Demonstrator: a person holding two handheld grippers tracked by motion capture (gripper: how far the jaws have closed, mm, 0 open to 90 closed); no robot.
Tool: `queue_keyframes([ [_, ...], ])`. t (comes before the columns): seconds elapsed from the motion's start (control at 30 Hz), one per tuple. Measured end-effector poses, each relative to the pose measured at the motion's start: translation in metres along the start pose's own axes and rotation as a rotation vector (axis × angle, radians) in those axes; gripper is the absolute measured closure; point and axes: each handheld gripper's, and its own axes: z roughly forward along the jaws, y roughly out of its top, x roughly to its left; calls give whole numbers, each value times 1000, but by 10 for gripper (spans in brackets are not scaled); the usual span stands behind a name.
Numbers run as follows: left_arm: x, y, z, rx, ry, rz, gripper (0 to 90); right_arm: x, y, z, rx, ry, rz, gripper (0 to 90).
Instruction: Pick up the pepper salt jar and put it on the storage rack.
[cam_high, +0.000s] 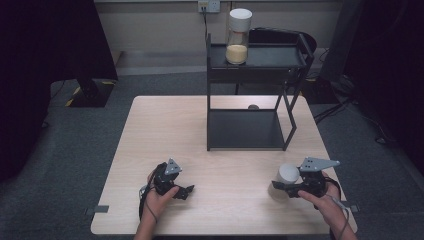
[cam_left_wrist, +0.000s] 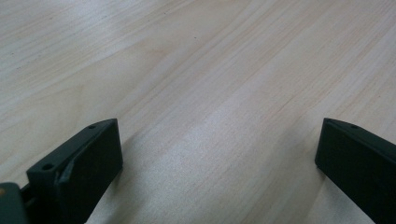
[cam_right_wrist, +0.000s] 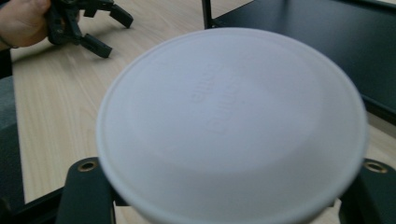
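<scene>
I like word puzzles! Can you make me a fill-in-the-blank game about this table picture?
1. The right gripper is shut on a jar with a ____ lid.
2. The left gripper holds nothing; its jaws are ____.
3. On the rack, another jar stands on the ____ shelf.
4. The rack stands on a ____ table.

Missing words: white; open; top; wooden

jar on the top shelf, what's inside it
The jar on the black rack holds a yellowish granular fill in its lower part; above it looks empty. Its white lid covers the top.
</scene>
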Motion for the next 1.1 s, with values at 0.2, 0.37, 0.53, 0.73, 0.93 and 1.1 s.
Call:
queue_keyframes([
  [0.2,0,0,0,0,1,0,0,3,12,2,28,-26,19,344],
  [0.37,0,0,0,0,1,-1,0,3,28,8,54,-50,25,347],
  [0.53,0,0,0,1,1,0,0,0,44,11,55,-60,23,348],
  [0.73,0,0,0,0,1,-1,0,-1,68,18,66,-73,11,348],
  [0.93,0,0,0,0,1,0,0,-7,92,22,69,-66,6,348],
  [1.1,0,0,0,0,1,0,0,-10,109,23,68,-74,-5,348],
])
